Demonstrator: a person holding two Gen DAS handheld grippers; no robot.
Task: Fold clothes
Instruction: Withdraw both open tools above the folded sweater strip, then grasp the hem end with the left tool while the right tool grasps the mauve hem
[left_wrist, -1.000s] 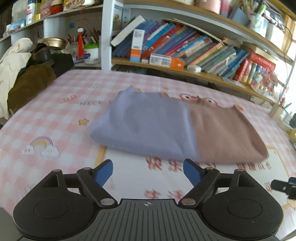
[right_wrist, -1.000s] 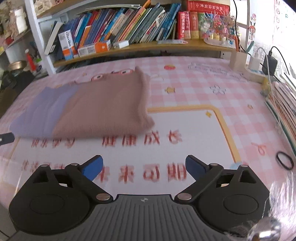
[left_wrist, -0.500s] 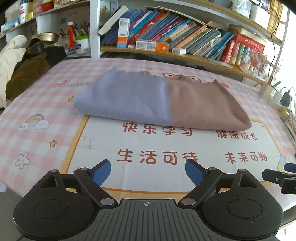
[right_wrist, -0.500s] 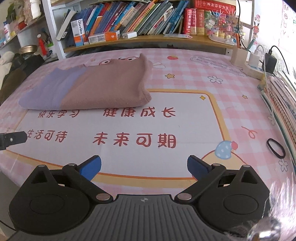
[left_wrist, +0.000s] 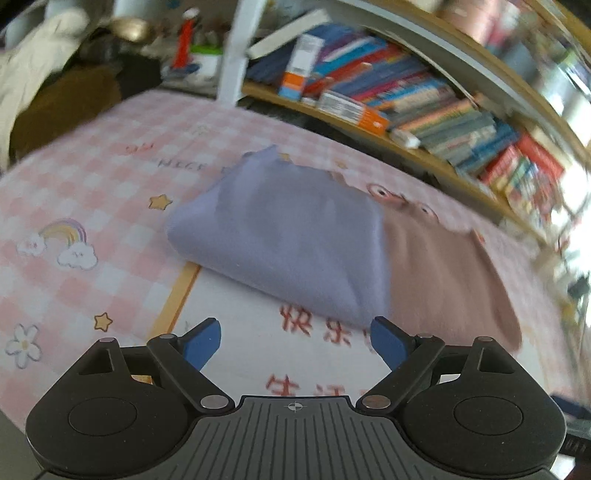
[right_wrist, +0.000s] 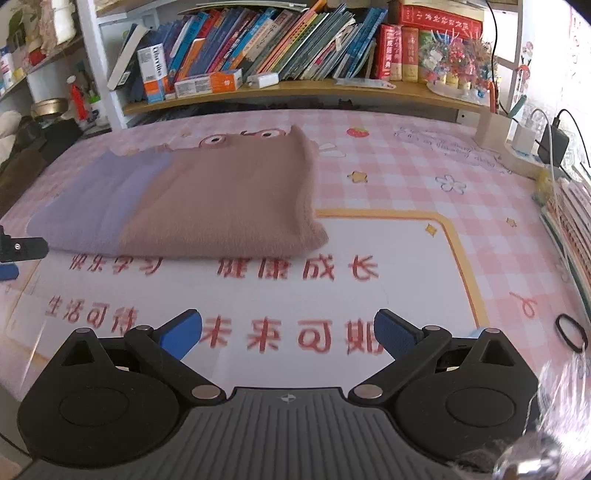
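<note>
Pink checked cover: table mat (right_wrist: 424, 192) with a white panel framed in orange and printed with red characters; it fills the whole surface and is the landmark for all below.
Bookshelf (right_wrist: 295, 88): behind the far edge of the mat, wooden board with many books leaning in a row.
Folded garment (right_wrist: 207, 206): lies flat on the mat, across the far edge of the white panel; one part is lilac, the other dusty pink-brown, and the fold edges look tidy. In the left wrist view the garment (left_wrist: 295, 243) is blurred.
Left gripper (left_wrist: 295, 341): over the near side of the mat, just in front of the lilac part; blue fingers are spread wide, nothing between them.
Right gripper (right_wrist: 288, 328): over the white panel of the mat, apart from the garment; fingers also spread wide and empty.
Black hair tie (right_wrist: 570, 328): on the mat near its right edge.
</note>
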